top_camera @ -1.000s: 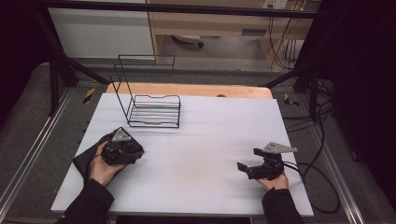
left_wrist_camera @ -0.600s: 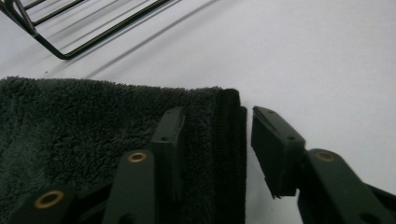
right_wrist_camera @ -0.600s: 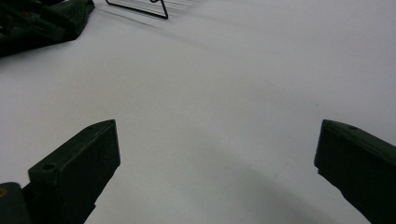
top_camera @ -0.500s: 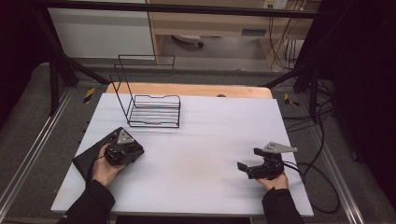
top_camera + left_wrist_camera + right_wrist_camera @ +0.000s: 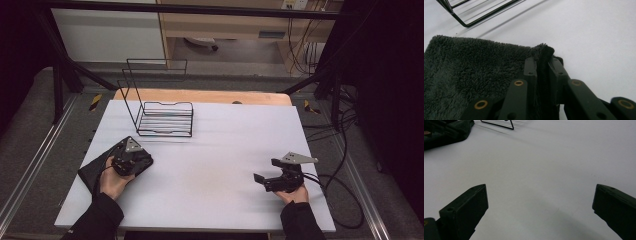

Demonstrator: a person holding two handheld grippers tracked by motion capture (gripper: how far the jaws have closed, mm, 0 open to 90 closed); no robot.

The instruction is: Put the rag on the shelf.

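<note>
A dark fluffy cloth [image 5: 92, 172] [image 5: 469, 75] lies at the front left of the white table [image 5: 220, 150]. My left gripper [image 5: 131, 159] [image 5: 542, 63] is shut on that cloth's near right corner, with a fold of it pinched upright between the jaws. At the front right, my right gripper [image 5: 265, 179] [image 5: 540, 202] stands open just above the bare tabletop, nothing between its jaws. In the right gripper view the cloth [image 5: 447, 131] lies far off at the upper left.
A black wire rack [image 5: 162, 112] [image 5: 479, 15] stands on the back left of the table, just beyond the cloth. A wooden board [image 5: 200, 96] runs along the far edge. Cables [image 5: 340, 195] trail off the right side.
My left gripper has moved a little to the right and toward me over the cloth's corner. The right gripper has stayed put.
</note>
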